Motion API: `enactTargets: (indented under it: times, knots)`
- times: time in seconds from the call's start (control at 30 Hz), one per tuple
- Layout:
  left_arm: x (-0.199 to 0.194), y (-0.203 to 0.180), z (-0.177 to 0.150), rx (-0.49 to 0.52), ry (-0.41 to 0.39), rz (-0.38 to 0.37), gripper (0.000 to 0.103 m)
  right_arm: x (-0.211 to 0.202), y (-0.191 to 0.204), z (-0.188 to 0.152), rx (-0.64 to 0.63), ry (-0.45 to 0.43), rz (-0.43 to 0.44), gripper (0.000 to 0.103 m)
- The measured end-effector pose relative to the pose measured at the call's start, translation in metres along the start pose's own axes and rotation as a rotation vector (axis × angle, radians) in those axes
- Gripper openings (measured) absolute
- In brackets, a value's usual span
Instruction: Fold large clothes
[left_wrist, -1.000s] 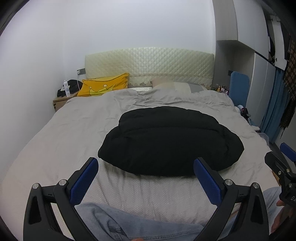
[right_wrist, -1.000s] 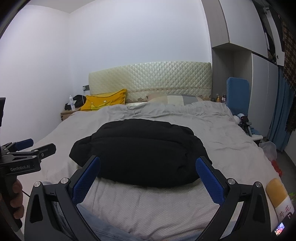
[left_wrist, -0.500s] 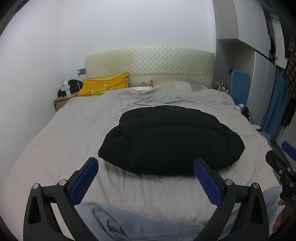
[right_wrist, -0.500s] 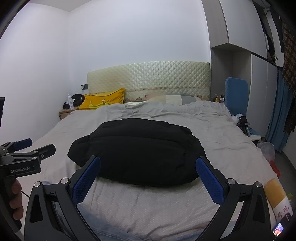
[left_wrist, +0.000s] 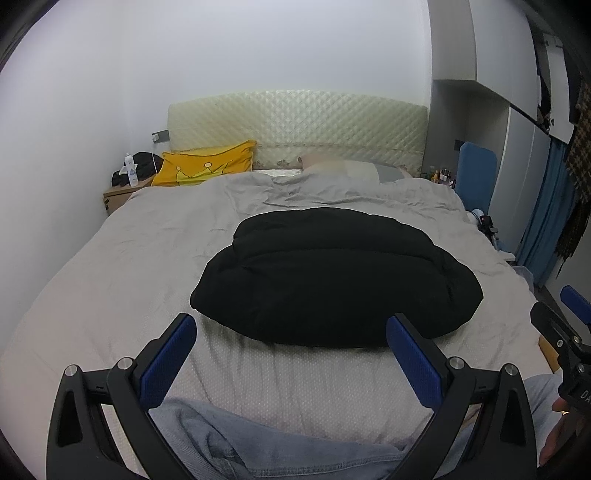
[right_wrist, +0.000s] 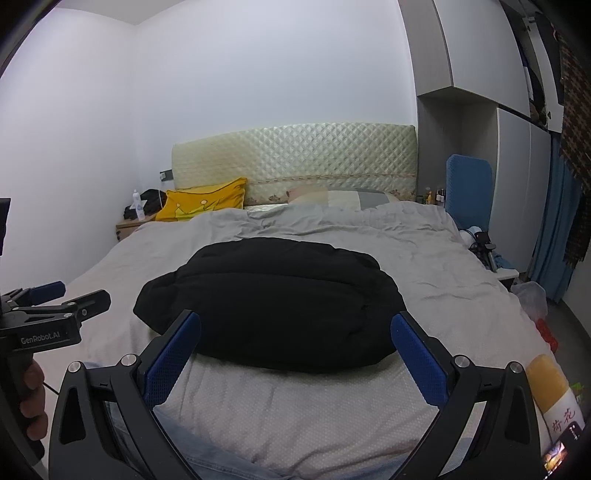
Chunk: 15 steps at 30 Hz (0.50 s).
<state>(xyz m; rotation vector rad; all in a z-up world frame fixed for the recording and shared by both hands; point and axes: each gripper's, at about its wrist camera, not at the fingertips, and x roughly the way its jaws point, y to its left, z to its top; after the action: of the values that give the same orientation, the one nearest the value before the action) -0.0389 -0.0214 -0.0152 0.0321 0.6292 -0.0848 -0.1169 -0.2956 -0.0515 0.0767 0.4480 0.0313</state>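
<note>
A grey-sheeted bed (left_wrist: 110, 273) fills a white-walled bedroom, its quilted headboard (left_wrist: 295, 129) behind. A folded black jacket (left_wrist: 332, 277) lies mid-bed, long axis parallel to the headboard. Left gripper (left_wrist: 291, 354) and right gripper (right_wrist: 295, 354) hover short of it, fingers wide, empty.

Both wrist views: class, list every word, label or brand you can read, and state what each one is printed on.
"GenRobot.AI": on the body of the left gripper, seen in the right wrist view.
"荷花": red characters on the white label of the yellow pack, lower right.
"D...": cut-off letters on the right gripper, not readable.
Label on the white bottle: too small to read.
</note>
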Motion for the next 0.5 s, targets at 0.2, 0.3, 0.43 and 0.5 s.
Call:
enactTargets:
  times: [0.2,0.3,0.43,0.5]
  knots:
    - [-0.0011,-0.001,-0.0007,0.001,0.0,0.005,0.103,-0.0006,0.0006,0.0003,0.003,0.002,-0.001,0.103]
    - [-0.0007,-0.0017,-0.0002,0.002,0.001,0.006,0.103,-0.002,-0.0003,0.001,0.003,0.001,-0.003,0.103]
    - [-0.0013,-0.0022,-0.0002,0.001,0.001,0.003,0.103,-0.0034,-0.0009,0.0008,0.002,-0.001,-0.007,0.103]
    - [-0.0018,-0.0018,-0.0003,0.005,-0.001,0.004,0.103,-0.0032,-0.0015,0.0009,0.002,-0.002,-0.008,0.103]
